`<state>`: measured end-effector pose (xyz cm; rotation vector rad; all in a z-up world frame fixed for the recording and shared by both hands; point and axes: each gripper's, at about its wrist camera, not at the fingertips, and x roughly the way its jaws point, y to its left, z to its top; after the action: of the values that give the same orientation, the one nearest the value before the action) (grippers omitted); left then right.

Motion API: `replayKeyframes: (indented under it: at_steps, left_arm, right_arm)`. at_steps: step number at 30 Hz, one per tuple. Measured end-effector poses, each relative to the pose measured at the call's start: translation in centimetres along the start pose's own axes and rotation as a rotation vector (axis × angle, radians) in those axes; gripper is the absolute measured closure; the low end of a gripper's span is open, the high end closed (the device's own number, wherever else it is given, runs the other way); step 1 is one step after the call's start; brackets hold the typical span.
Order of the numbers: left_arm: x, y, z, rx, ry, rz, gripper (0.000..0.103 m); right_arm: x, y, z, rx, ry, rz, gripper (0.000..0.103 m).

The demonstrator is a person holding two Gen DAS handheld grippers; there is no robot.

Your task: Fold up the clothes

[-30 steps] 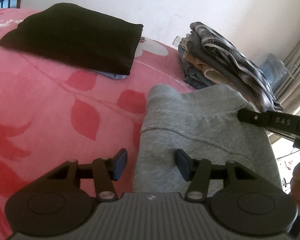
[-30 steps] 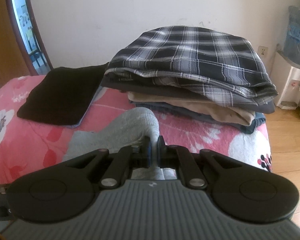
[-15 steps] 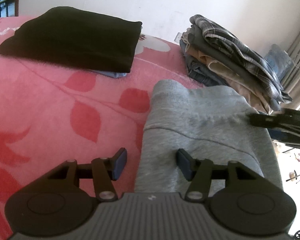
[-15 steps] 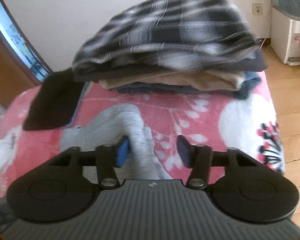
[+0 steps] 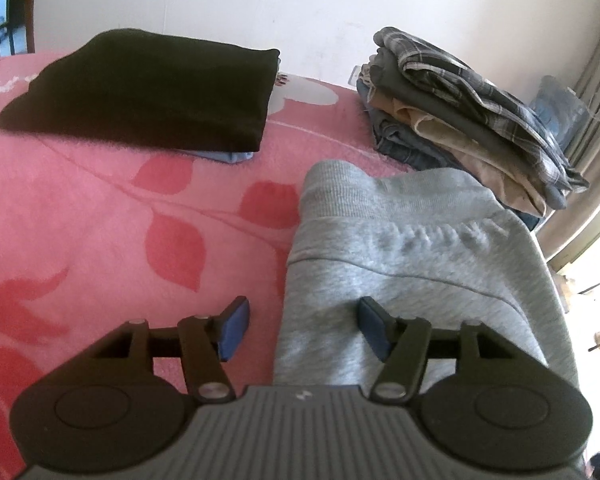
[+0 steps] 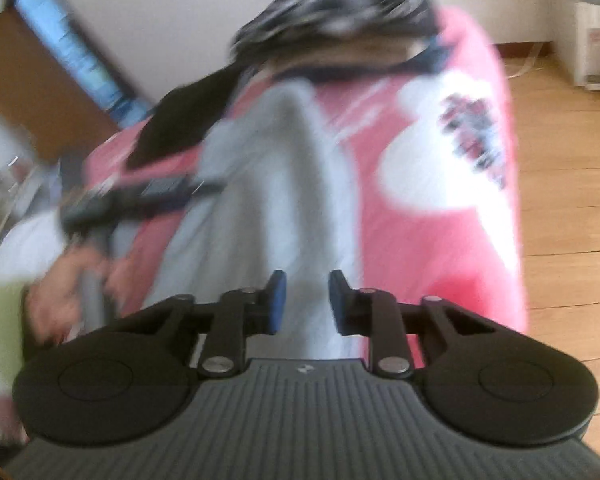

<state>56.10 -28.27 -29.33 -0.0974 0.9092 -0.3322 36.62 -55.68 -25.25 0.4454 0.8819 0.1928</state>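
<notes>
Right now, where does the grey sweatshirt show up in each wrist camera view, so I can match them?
Left wrist: the grey sweatshirt fills the lower right, running under the right fingertip of the open left gripper.
Right wrist: it is a blurred strip up the centre, ahead of the open right gripper.
Shared landmark: the plaid-topped clothes stack beyond it.

Sweatshirt (image 5: 412, 256) lies on bed (image 5: 100, 220) under and ahead of left gripper (image 5: 302, 326); folded garment (image 5: 148, 92) far ahead-left, clothes stack (image 5: 468, 120) ahead-right, behind sweatshirt.
</notes>
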Motion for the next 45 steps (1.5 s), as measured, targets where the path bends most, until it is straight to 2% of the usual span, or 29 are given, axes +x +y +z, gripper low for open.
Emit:
replayKeyframes:
  at_steps: [1, 3, 6, 8, 12, 15, 17, 20, 21, 24, 26, 27, 30, 33, 36, 39, 41, 44, 45]
  left_arm:
    - [-0.1, -0.1, -0.1, 0.009, -0.005, 0.008, 0.038]
    - [-0.4, -0.2, -0.2, 0.011, -0.017, 0.019, 0.037]
    - [-1.6, 0.3, -0.7, -0.018, -0.049, 0.029, 0.036]
    - [-3.1, 0.9, -1.1, -0.052, -0.078, 0.039, 0.036]
    - [-7.4, 1.8, -2.0, -0.120, -0.137, 0.076, 0.036]
    - [-12.7, 2.2, -1.5, -0.104, -0.181, 0.122, 0.036]
    - [-17.7, 2.6, -0.7, -0.084, -0.233, 0.167, 0.036]
    - [-26.2, 3.2, 0.5, -0.060, -0.305, 0.251, 0.036]
    - [-29.3, 3.2, 0.9, -0.038, -0.335, 0.286, 0.033]
    - [-34.7, 2.1, 1.8, 0.101, -0.402, 0.331, 0.028]
    - [-37.1, 1.3, 2.2, 0.185, -0.427, 0.347, 0.026]
    - [-37.3, 0.9, 1.9, 0.208, -0.421, 0.337, 0.026]
    - [-35.5, 0.1, 0.0, 0.244, -0.355, 0.231, 0.026]
    - [-32.1, -0.1, -5.4, 0.315, -0.286, 0.072, 0.026]
    - [-29.5, 0.3, -11.6, 0.401, -0.190, -0.118, 0.028]
    - [-28.9, 0.5, -17.2, 0.524, -0.118, -0.259, 0.028]
    - [-29.3, 0.6, -20.0, 0.579, -0.084, -0.320, 0.028]
    - [-29.9, 0.4, -21.6, 0.611, 0.022, -0.400, 0.028]
    - [-30.3, 0.3, -22.2, 0.632, 0.034, -0.410, 0.028]
  right_arm:
    - [0.5, 0.3, -0.7, -0.027, 0.025, 0.000, 0.083]
    - [2.4, 0.5, -1.5, -0.066, 0.065, -0.063, 0.088]
    - [2.5, -0.5, -1.0, 0.043, 0.017, -0.045, 0.090]
    - [0.8, -0.6, -0.9, 0.082, -0.046, -0.036, 0.088]
    - [-4.8, -0.2, -3.4, 0.086, -0.112, -0.015, 0.087]
    - [-9.9, 0.1, -6.0, 0.052, -0.133, -0.001, 0.087]
    - [-12.7, 0.6, -7.6, 0.013, -0.145, 0.010, 0.086]
    - [-13.7, 1.9, -9.5, -0.046, -0.080, 0.060, 0.086]
    - [-13.5, 2.6, -10.1, -0.067, -0.044, 0.076, 0.086]
    - [-13.1, 5.4, -12.0, -0.149, 0.031, 0.051, 0.086]
    - [-14.2, 6.5, -12.9, -0.136, 0.020, 0.057, 0.086]
    - [-15.1, 6.9, -13.2, -0.128, -0.001, 0.061, 0.086]
    - [-17.7, 8.1, -14.9, -0.136, -0.072, 0.049, 0.086]
    - [-19.5, 9.1, -18.2, -0.143, -0.123, 0.027, 0.086]
    - [-20.7, 11.8, -22.7, -0.145, -0.046, 0.011, 0.086]
    - [-21.8, 14.6, -27.3, -0.147, 0.031, -0.004, 0.086]
    - [-22.6, 16.4, -30.3, -0.149, 0.082, -0.015, 0.086]
    - [-23.8, 19.2, -34.9, -0.151, 0.158, -0.030, 0.086]
    - [-24.1, 20.1, -36.4, -0.153, 0.186, -0.034, 0.086]
